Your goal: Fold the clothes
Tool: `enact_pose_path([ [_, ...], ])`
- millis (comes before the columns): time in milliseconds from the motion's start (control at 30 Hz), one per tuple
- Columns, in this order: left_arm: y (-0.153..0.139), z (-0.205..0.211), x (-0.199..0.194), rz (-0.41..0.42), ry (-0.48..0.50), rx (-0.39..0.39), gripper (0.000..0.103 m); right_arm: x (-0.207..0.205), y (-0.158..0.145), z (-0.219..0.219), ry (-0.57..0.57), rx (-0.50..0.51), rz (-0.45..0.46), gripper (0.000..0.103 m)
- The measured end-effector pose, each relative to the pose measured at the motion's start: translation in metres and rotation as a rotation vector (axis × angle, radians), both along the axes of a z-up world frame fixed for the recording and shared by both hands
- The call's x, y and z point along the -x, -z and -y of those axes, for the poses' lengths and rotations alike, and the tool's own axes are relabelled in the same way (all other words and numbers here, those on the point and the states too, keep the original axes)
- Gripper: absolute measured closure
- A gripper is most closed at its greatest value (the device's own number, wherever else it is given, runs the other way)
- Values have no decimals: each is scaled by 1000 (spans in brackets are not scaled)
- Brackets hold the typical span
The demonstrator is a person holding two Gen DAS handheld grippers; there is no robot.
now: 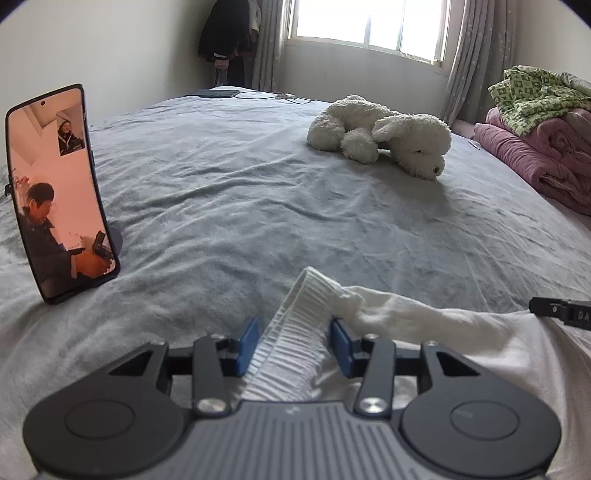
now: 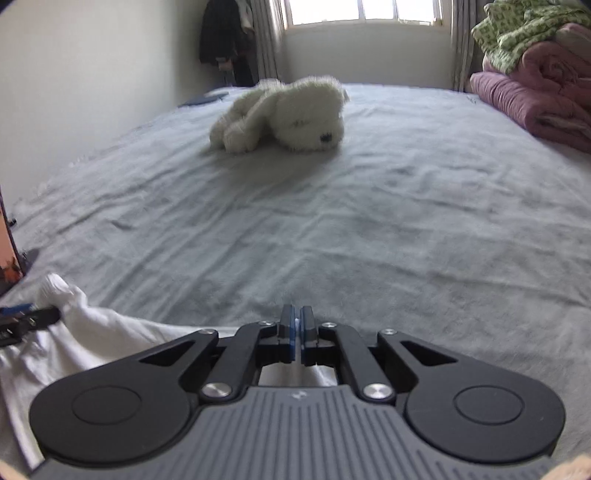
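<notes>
A white garment [image 1: 424, 317] lies at the near edge of the grey bed [image 1: 258, 192]. Its ribbed cuff [image 1: 295, 332] stands up between the blue pads of my left gripper [image 1: 295, 341], whose jaws stand apart around it. My right gripper [image 2: 296, 332] has its jaws pressed together; the white cloth [image 2: 92, 332] lies under and to the left of it, and I cannot tell whether any fabric is pinched. The right gripper's tip shows in the left wrist view [image 1: 557, 310], and the left gripper shows at the left edge of the right wrist view [image 2: 26, 319].
A phone [image 1: 55, 192] stands on a holder at the left with a video call on screen. A white plush dog [image 1: 384, 136] lies mid-bed. Folded pink and green bedding [image 1: 539, 129] is stacked at the right. A window and hanging dark clothes [image 1: 225, 33] are at the back.
</notes>
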State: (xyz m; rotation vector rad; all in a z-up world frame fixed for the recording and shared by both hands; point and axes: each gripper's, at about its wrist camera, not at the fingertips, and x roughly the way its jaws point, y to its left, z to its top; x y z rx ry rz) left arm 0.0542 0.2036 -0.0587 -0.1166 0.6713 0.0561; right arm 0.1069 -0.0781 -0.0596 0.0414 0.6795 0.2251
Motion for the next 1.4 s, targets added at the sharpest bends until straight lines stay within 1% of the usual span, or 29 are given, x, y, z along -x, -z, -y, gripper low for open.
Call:
enact_pose_path([
  [67,-2,-1,0,3,-11,14,57,-2,1,-5,-1,34,17,100],
  [167,-6,-1,1,28,-25,28,58,0,-7,-3,9,43,28,98],
  [200,-9,0,2,42,-27,31,59,2,-11,-2,13,48,37,94],
  [233,-11,0,3,56,-30,33,60,3,-14,-1,16,50,46,87],
  [267,-13,1,4,69,-33,36,60,5,-17,0,10,47,49,87],
  [300,-14,1,4,78,-33,36,60,6,-19,1,-2,43,45,86],
  [367,-16,3,2,87,-33,34,60,8,-21,1,-29,44,31,76],
  [400,-15,3,0,85,-37,34,60,8,-20,1,-33,52,23,74],
  [533,-9,-2,-9,52,-53,52,59,4,-10,1,-41,43,-25,73],
  [567,-5,-2,-12,31,-54,49,59,3,-6,1,-42,42,-29,76],
  [600,-1,-1,-14,15,-56,38,58,3,-4,0,-44,44,-31,84],
  [633,1,0,-14,16,-56,25,57,5,-3,-3,-48,53,-23,103],
  [667,1,1,-14,19,-55,15,57,6,-4,-4,-44,66,-9,103],
  [733,0,3,-12,24,-53,0,57,11,-12,-5,23,109,54,103],
  [767,0,2,-12,23,-52,0,57,10,-14,-2,62,117,71,103],
  [800,-1,1,-12,21,-55,7,57,6,-12,1,84,119,62,103],
  [867,-3,0,-13,15,-65,25,57,-3,-2,7,99,121,5,103],
  [900,-4,0,-13,16,-67,31,57,-2,-1,9,95,117,10,103],
  [933,-7,0,-12,18,-70,35,57,0,-1,10,93,109,13,102],
  [1000,-11,0,-11,24,-74,44,57,4,-4,15,100,57,9,96],
  [1033,-13,1,-11,27,-76,48,57,7,-6,17,98,37,11,89],
  [1100,-17,2,-10,41,-78,47,57,12,-11,16,87,21,19,83],
  [1167,-21,4,-9,52,-76,52,57,14,-14,15,63,3,20,62],
  [1300,-25,6,-7,72,-68,56,58,14,-16,8,23,4,15,62],
  [1333,-26,8,-7,75,-66,52,64,14,-15,6,16,8,15,64],
  [1400,-26,8,-7,70,-61,52,69,12,-14,2,4,16,10,72],
])
